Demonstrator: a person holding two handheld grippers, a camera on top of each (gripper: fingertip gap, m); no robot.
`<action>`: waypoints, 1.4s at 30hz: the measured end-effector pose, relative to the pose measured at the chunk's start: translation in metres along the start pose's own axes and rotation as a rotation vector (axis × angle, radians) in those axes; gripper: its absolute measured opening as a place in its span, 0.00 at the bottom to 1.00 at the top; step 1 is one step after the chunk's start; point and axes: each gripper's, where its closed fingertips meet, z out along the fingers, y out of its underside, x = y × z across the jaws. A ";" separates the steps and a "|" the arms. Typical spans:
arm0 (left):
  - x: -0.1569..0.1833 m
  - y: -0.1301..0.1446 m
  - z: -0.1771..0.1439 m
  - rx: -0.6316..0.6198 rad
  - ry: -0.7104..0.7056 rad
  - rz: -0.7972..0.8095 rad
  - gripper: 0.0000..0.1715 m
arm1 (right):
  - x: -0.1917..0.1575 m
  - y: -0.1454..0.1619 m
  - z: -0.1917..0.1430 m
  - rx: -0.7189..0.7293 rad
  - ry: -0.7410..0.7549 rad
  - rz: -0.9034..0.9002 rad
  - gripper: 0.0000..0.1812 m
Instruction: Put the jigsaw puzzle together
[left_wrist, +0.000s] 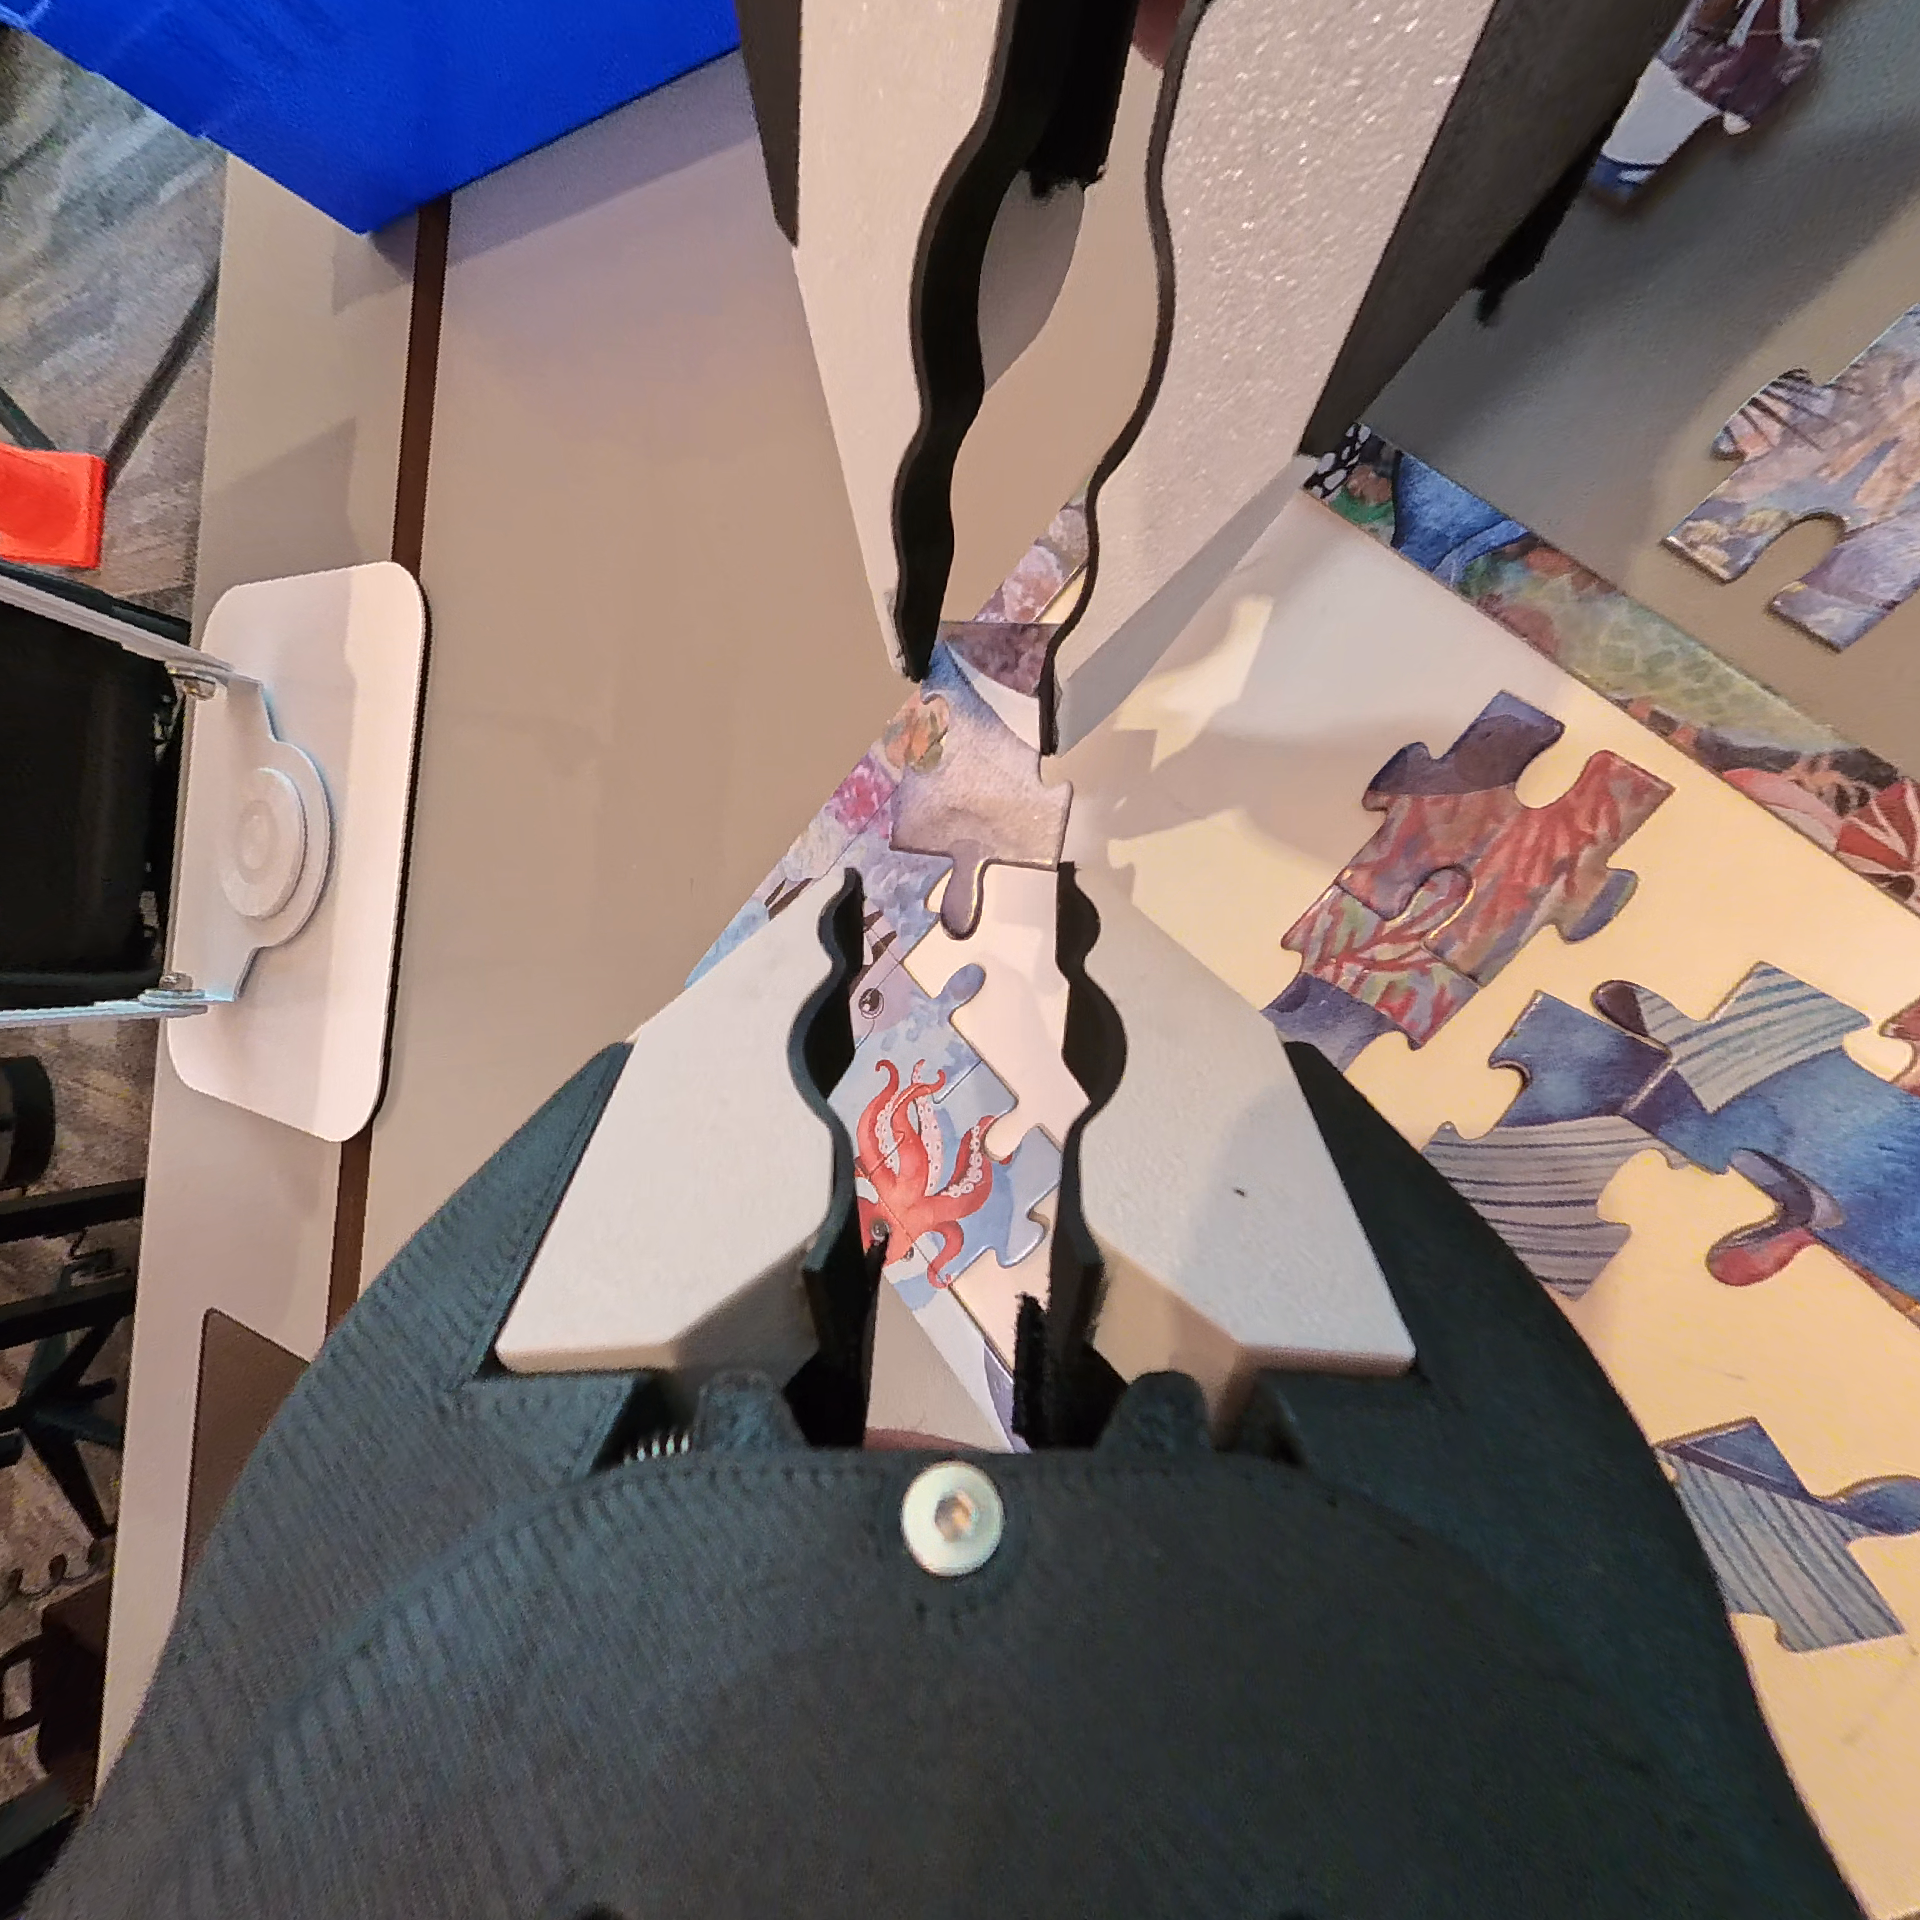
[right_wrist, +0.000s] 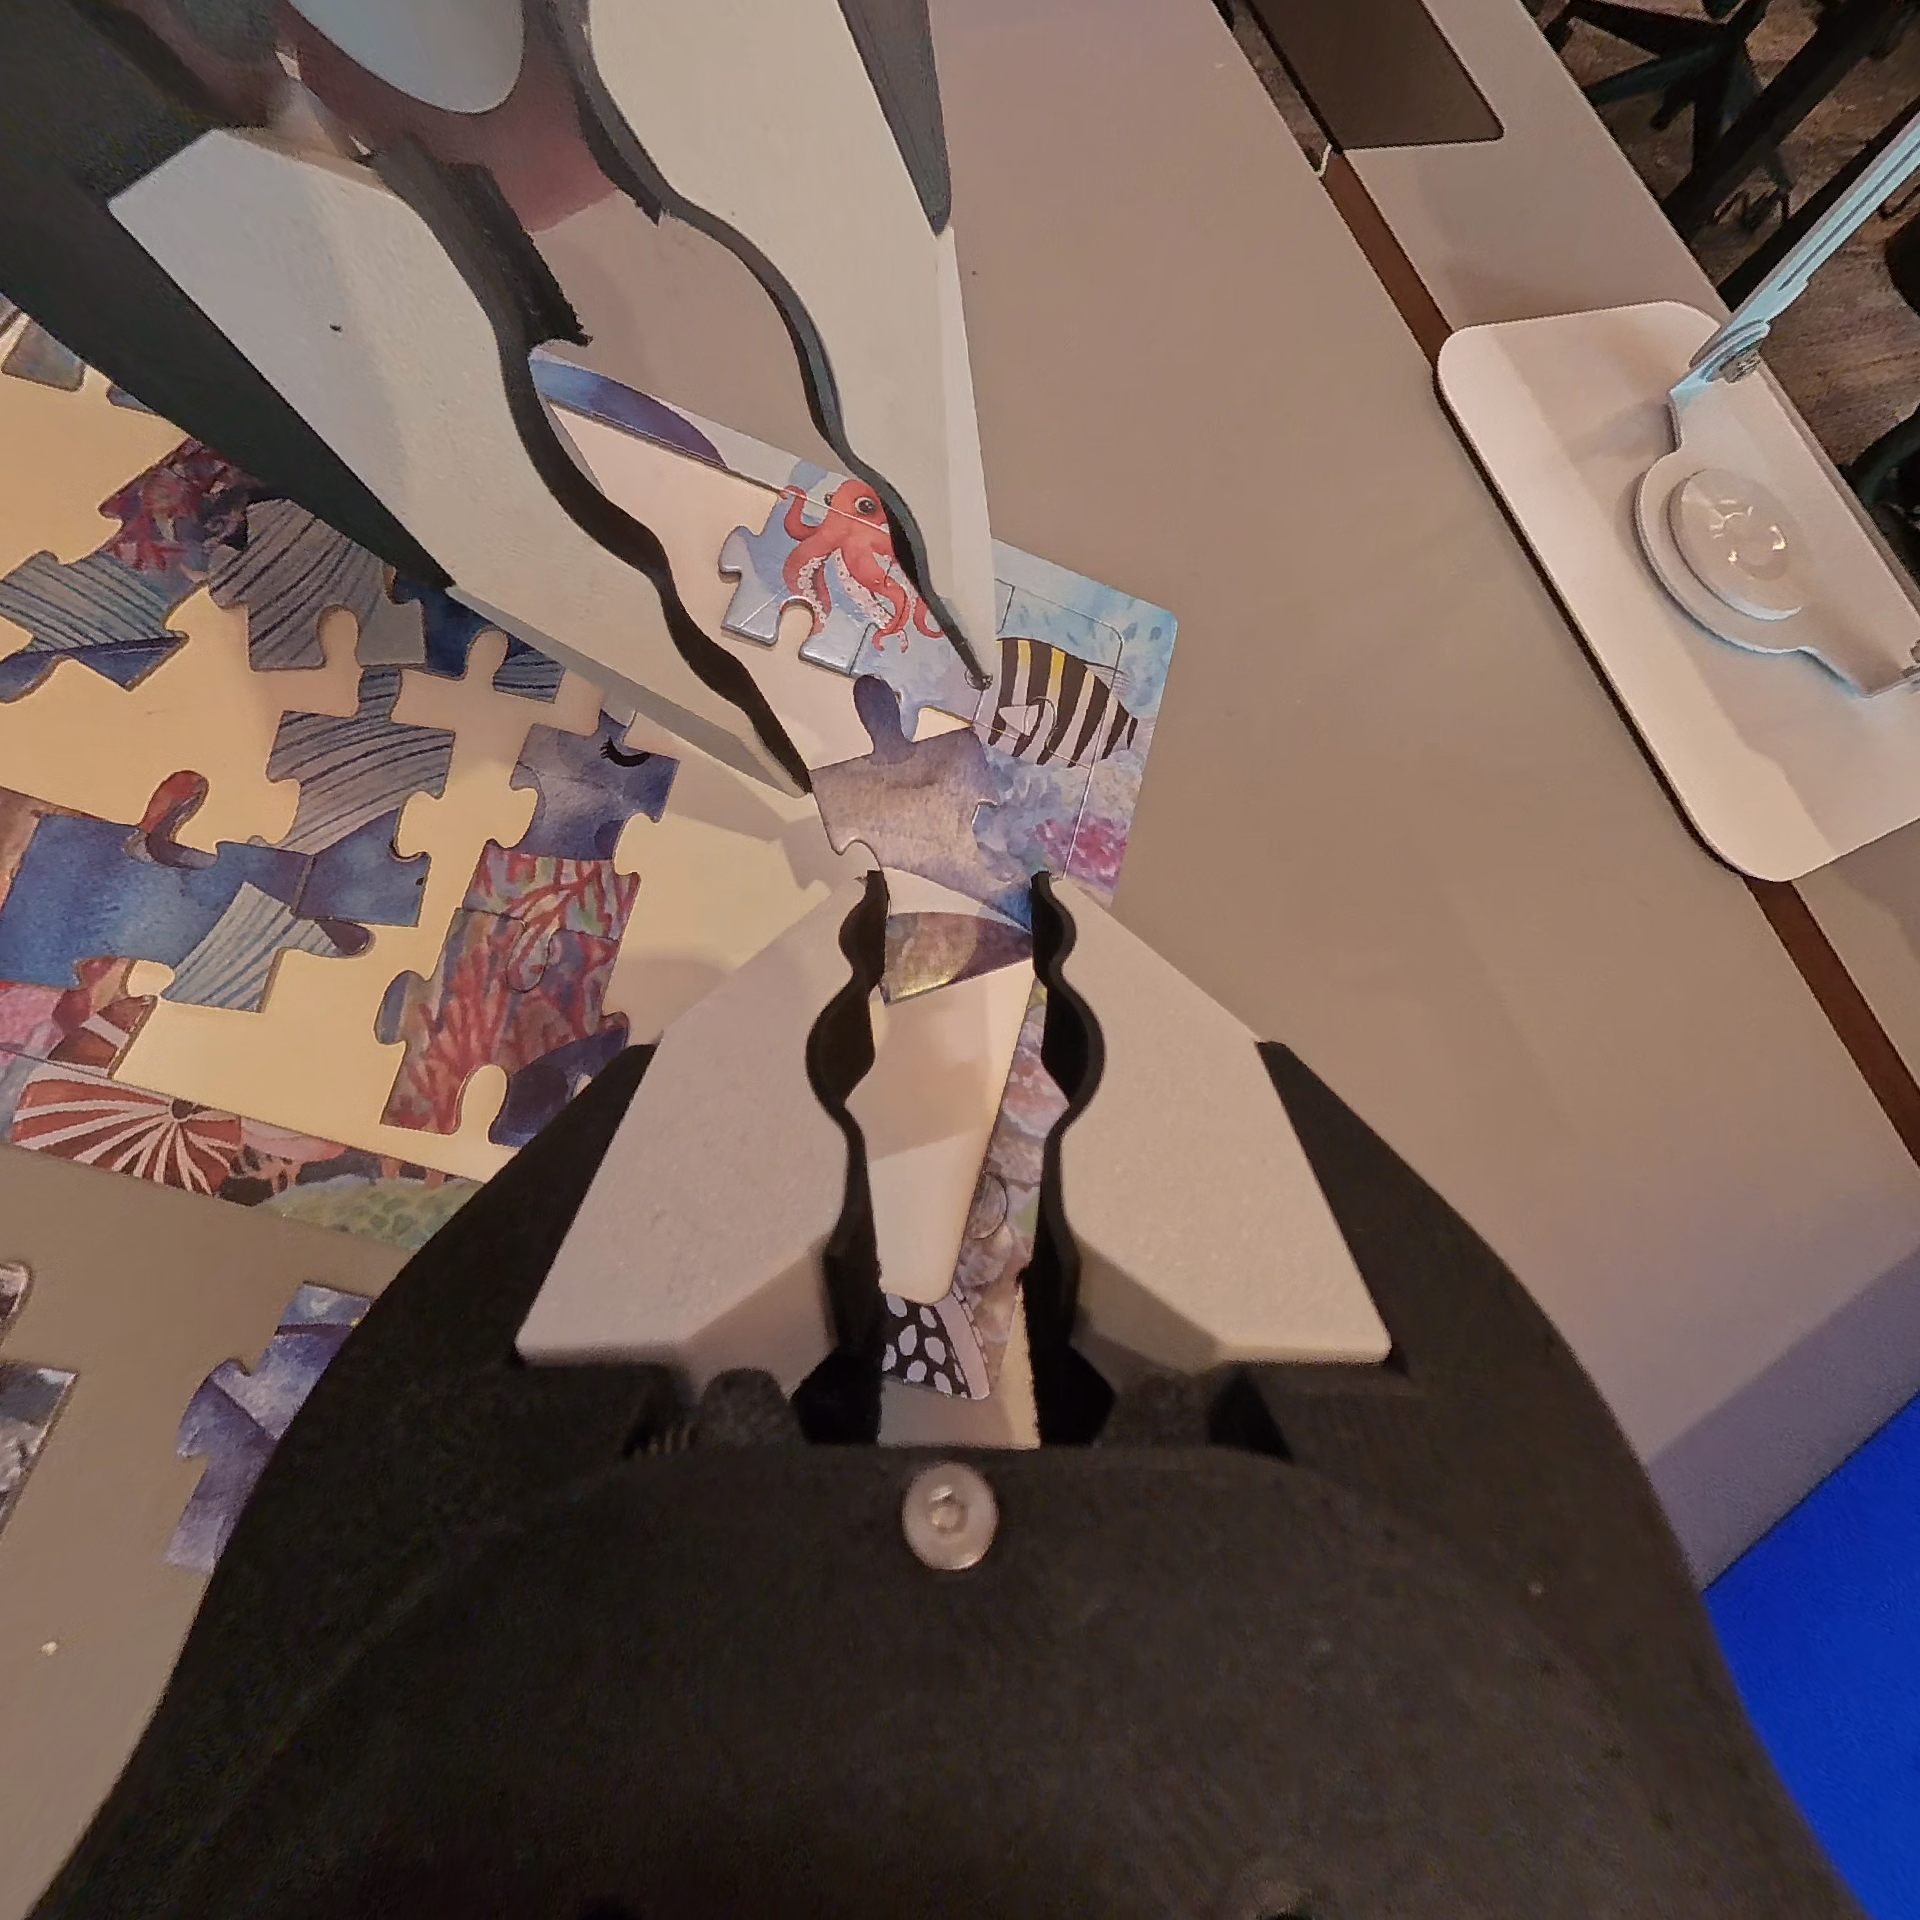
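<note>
The puzzle board (left_wrist: 1247, 727) has a cream base and a picture border, and also shows in the right wrist view (right_wrist: 281, 1049). A grey-purple piece (left_wrist: 977, 800) lies flat near the board's corner, next to the octopus piece (left_wrist: 925, 1164) and the striped fish piece (right_wrist: 1060, 707). My left gripper (left_wrist: 961, 878) is open, its tips at one edge of the grey-purple piece (right_wrist: 904, 821). My right gripper (right_wrist: 958, 883) is open and faces it from the opposite side, its tips (left_wrist: 982, 696) at the other edge. Neither gripper holds anything.
Joined coral pieces (left_wrist: 1486, 862) and blue whale pieces (left_wrist: 1714, 1122) lie loose inside the board. More loose pieces (left_wrist: 1808, 509) (right_wrist: 270, 1423) lie on the grey table. A white base plate with a mount (left_wrist: 301, 831) and a blue bin (left_wrist: 395, 94) stand near the table edge.
</note>
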 end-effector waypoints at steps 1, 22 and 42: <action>-0.001 0.001 0.000 -0.005 -0.005 -0.003 0.20 | -0.001 0.000 0.000 -0.002 -0.002 -0.002 0.13; -0.001 0.009 0.008 -0.037 -0.004 -0.030 0.17 | -0.001 0.004 0.000 -0.001 -0.036 0.053 0.08; -0.006 0.018 0.015 0.009 0.025 -0.116 0.16 | -0.010 0.027 0.024 -0.087 -0.129 0.208 0.26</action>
